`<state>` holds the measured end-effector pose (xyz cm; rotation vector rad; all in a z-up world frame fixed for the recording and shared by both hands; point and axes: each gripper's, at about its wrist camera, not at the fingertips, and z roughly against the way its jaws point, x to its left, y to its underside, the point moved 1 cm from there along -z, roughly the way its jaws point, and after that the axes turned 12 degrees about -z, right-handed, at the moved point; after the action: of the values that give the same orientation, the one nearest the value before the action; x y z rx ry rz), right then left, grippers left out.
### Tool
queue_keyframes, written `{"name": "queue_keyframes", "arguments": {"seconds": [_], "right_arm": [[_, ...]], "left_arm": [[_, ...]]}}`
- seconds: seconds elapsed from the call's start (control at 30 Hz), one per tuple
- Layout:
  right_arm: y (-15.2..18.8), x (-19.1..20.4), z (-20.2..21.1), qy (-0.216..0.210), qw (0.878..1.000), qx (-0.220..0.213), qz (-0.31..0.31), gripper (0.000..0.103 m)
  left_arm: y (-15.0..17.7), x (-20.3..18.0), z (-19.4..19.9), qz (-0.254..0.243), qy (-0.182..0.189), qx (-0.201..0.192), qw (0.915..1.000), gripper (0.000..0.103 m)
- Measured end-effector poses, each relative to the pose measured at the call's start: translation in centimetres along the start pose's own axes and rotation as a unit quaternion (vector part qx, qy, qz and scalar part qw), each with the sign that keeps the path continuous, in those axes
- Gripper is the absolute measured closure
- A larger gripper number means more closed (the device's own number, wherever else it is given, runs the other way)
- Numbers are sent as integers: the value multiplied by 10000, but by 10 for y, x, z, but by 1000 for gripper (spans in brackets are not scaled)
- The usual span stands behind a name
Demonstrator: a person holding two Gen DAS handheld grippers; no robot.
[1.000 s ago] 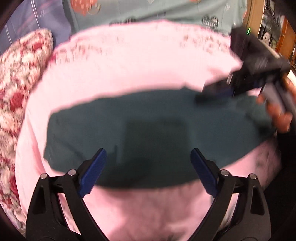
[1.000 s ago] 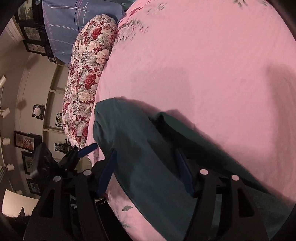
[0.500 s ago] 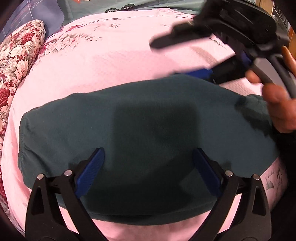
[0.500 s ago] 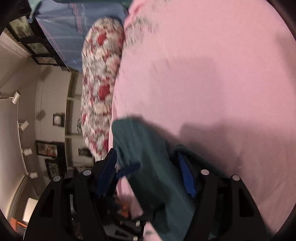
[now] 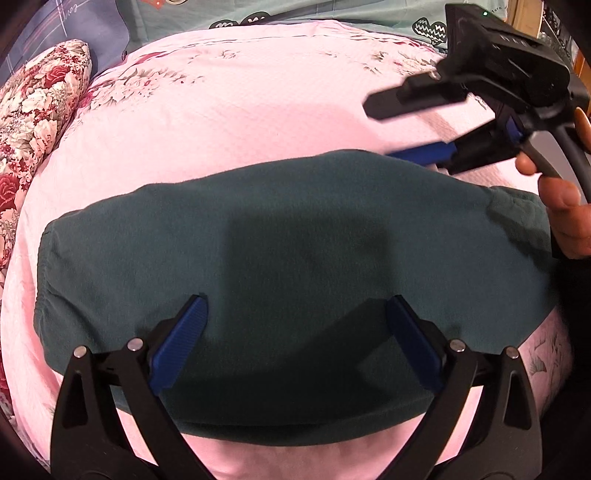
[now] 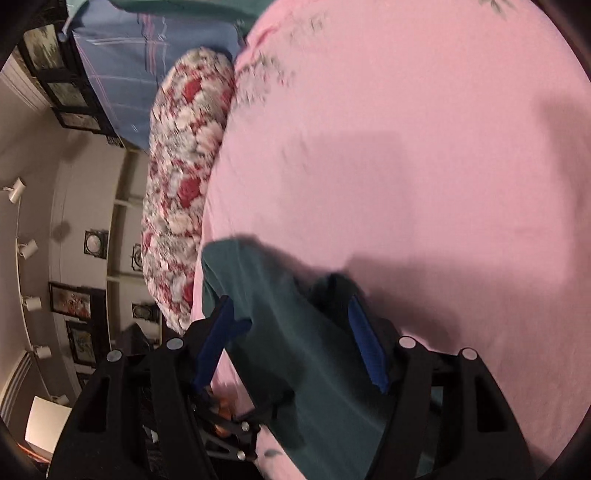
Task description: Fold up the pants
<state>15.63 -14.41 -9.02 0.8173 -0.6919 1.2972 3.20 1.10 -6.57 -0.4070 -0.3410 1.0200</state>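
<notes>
The dark green pants (image 5: 295, 266) lie folded in a wide flat band across the pink bed sheet (image 5: 240, 110). My left gripper (image 5: 295, 314) is open and empty, hovering just above the middle of the pants near their front edge. My right gripper (image 5: 417, 125) shows in the left wrist view at the upper right, open and empty, above the far right edge of the pants, held by a hand (image 5: 565, 206). In the right wrist view the right gripper (image 6: 291, 317) is open over the pants (image 6: 280, 332), blurred.
A red floral pillow (image 5: 33, 122) lies along the left of the bed, also in the right wrist view (image 6: 184, 177). Blue and teal bedding (image 5: 258, 11) lies at the head. A wall with framed pictures (image 6: 70, 306) stands beyond the bed.
The left gripper has moved closer over the pants, which now fill more of its view. The right gripper has lifted up and back to the right, off the cloth, staying open.
</notes>
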Motion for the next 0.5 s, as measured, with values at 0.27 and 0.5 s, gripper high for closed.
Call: {"name": "queue_keyframes", "arguments": {"seconds": [0.27,0.5], "right_arm": [[-13,13,-27,-601,9975,358,25,35],[-30,14,11,-1484,9849,-878,159,39]], "left_arm": [[-1,-1,-1,29,-25,35,10000,3],[0,3,-1,37,-6,45,10000,3]]}}
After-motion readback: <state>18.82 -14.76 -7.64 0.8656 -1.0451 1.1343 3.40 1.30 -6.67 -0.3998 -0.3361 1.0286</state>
